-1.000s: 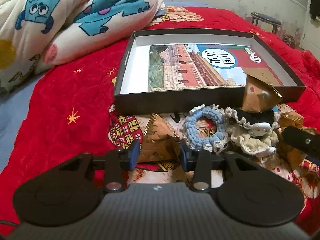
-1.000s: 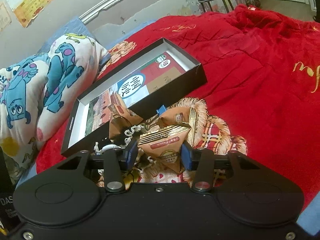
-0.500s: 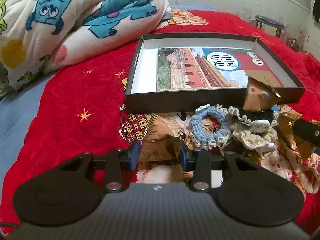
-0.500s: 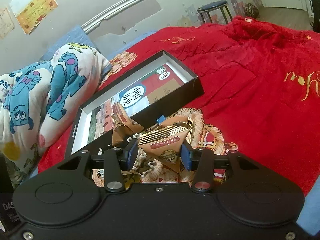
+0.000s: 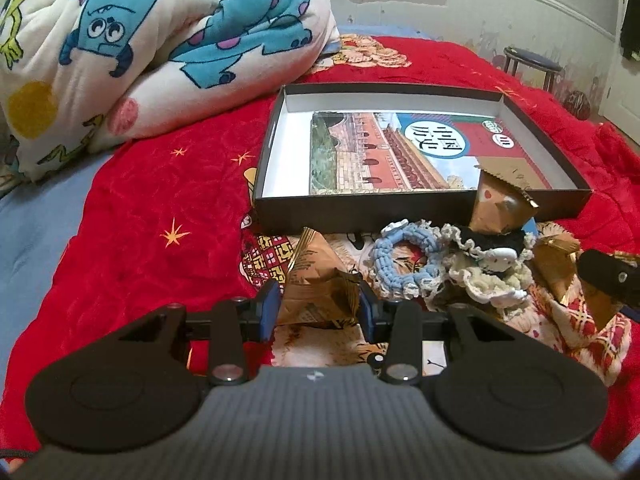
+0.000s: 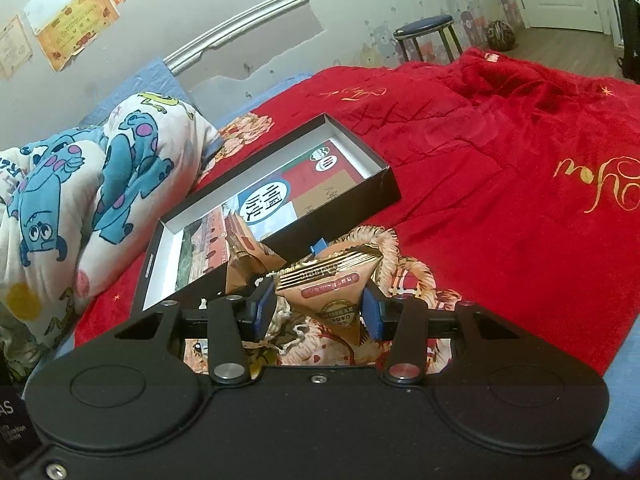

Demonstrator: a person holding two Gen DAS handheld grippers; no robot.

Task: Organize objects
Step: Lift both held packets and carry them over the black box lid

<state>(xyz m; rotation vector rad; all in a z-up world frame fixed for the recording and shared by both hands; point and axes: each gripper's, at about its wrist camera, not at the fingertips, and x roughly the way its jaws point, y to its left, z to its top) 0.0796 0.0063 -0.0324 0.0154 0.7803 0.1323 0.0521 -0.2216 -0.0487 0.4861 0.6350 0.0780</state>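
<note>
Triangular snack packets in brown-gold foil are what both tools hold: the left hand-held gripper (image 5: 319,307) stands partly open with its blue pads pressed on a crumpled packet (image 5: 318,295) low over the red bedspread (image 5: 132,224), just in front of the open black box (image 5: 360,210). The right hand-held gripper (image 6: 319,309), about as far open, clamps a gold-edged packet (image 6: 330,292) above the bedspread, near the box's front wall, while a blue scrunchie (image 5: 404,258), a cream lace scrunchie (image 5: 486,268) and another packet (image 5: 502,210) lie against that wall.
</note>
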